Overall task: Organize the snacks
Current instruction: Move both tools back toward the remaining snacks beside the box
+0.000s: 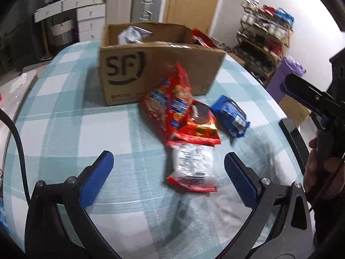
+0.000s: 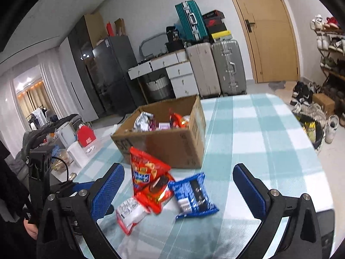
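Both grippers, left [image 1: 169,168] and right [image 2: 179,185], hover jaws wide apart over the snack packets [image 1: 183,118] beside the cardboard box [image 1: 155,64].

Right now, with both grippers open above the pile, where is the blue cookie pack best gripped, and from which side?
Probably across its short width, from above with the right gripper. The blue cookie pack lies flat on the checked tablecloth, apart from the cardboard box. Its right edge is clear, while its left edge sits close against the red cookie pack.
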{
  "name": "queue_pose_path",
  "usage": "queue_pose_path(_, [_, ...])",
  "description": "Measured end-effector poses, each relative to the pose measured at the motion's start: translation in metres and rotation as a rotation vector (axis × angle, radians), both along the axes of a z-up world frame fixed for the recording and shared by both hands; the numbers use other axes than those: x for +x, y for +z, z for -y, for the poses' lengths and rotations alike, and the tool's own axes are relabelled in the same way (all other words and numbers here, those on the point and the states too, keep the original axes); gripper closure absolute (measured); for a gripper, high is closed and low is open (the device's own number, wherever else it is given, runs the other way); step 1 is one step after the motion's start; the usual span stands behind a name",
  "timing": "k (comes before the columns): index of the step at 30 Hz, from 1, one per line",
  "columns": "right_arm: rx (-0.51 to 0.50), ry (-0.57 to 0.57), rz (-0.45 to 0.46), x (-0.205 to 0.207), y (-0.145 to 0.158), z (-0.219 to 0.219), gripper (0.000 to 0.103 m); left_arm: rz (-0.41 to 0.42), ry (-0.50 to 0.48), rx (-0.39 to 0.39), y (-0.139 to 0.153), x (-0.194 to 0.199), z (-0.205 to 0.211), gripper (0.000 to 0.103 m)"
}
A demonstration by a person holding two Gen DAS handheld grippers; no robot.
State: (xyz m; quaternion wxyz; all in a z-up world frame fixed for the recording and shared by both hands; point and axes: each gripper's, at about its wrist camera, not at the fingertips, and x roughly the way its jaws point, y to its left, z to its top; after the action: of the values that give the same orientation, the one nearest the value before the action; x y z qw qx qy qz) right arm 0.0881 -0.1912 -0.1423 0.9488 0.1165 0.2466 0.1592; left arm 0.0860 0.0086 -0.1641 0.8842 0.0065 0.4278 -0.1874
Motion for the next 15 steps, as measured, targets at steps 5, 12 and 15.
queue_pose_path(5, [0.017, 0.001, -0.017, -0.004, -0.009, -0.002, 0.001, -0.007, -0.030, 0.033, -0.001, 0.000, 0.017, 0.001])
queue_pose_path(12, [0.017, 0.007, -0.043, -0.007, -0.019, -0.001, 0.001, -0.045, -0.013, 0.065, -0.010, 0.006, 0.026, 0.001])
queue_pose_path(15, [0.019, 0.006, -0.054, -0.008, -0.024, 0.000, 0.001, -0.054, -0.008, 0.088, -0.013, 0.010, 0.031, 0.001])
